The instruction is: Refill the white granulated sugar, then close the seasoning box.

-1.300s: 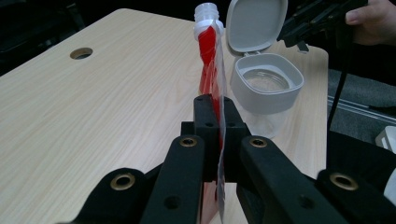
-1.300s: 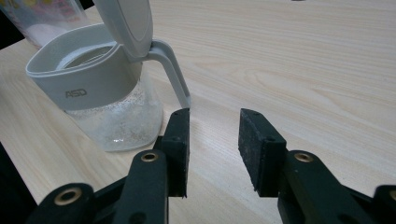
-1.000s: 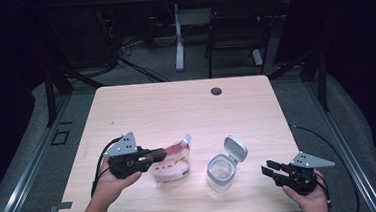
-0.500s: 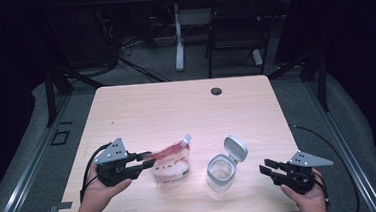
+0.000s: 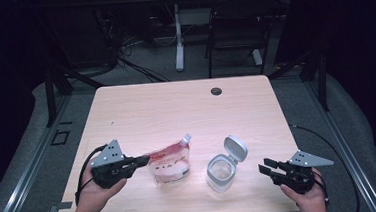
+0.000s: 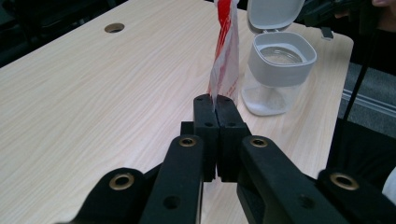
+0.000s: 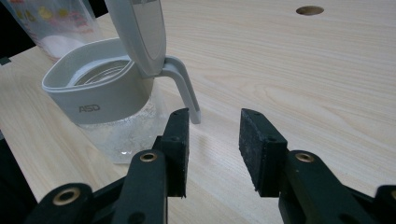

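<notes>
Left gripper [image 6: 215, 105]: its jaws have just been closing and are now pinched on the edge of the red-and-white pouch [image 5: 169, 163].
Change: a second ago the pouch was merely reached for; now it is gripped, so lifting and pouring can be judged next.
Pouch: held upright near the counter's [image 5: 176, 107] front edge, just beside the jar.
Jar [image 5: 222, 170]: stood near the front edge, hinged lid [image 5: 234, 148] open; apparently a little white powder inside.
Right gripper [image 7: 214, 140]: spread, nothing held, near the jar.
</notes>
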{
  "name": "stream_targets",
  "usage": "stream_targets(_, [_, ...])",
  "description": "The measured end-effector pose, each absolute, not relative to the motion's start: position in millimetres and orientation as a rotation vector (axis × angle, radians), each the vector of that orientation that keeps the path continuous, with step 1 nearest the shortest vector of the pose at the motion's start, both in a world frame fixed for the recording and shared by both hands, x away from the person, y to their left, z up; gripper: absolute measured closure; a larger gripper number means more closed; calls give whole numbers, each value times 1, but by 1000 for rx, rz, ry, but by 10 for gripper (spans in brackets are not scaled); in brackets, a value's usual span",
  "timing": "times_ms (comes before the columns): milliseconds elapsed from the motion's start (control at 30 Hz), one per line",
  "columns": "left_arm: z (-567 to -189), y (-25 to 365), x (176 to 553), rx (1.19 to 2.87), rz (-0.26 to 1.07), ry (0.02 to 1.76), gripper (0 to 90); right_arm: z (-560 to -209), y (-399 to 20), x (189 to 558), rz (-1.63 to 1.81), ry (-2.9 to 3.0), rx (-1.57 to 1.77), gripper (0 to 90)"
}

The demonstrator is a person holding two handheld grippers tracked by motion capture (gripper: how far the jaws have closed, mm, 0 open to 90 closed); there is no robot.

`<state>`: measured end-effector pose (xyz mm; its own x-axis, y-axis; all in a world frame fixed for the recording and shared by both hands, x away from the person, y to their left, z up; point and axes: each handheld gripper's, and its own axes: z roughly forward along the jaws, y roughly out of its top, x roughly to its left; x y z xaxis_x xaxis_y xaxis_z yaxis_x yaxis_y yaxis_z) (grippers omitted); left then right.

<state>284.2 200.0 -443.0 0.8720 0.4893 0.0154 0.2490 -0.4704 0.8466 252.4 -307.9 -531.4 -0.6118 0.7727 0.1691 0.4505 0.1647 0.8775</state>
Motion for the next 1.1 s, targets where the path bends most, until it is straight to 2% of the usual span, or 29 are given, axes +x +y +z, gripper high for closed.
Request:
stream_targets(533, [-442,206,293,2068,357,545,869,-516,-305,249,1461,2082,1132,637])
stream_targets(833, [-442,209,292,2035,331,583,827,-462,-290,238,1488,2057,1004,634])
stream_targets(1100, [-443,211,292,2018,307,603,744,-420,-269,239,1518,2113,873,647])
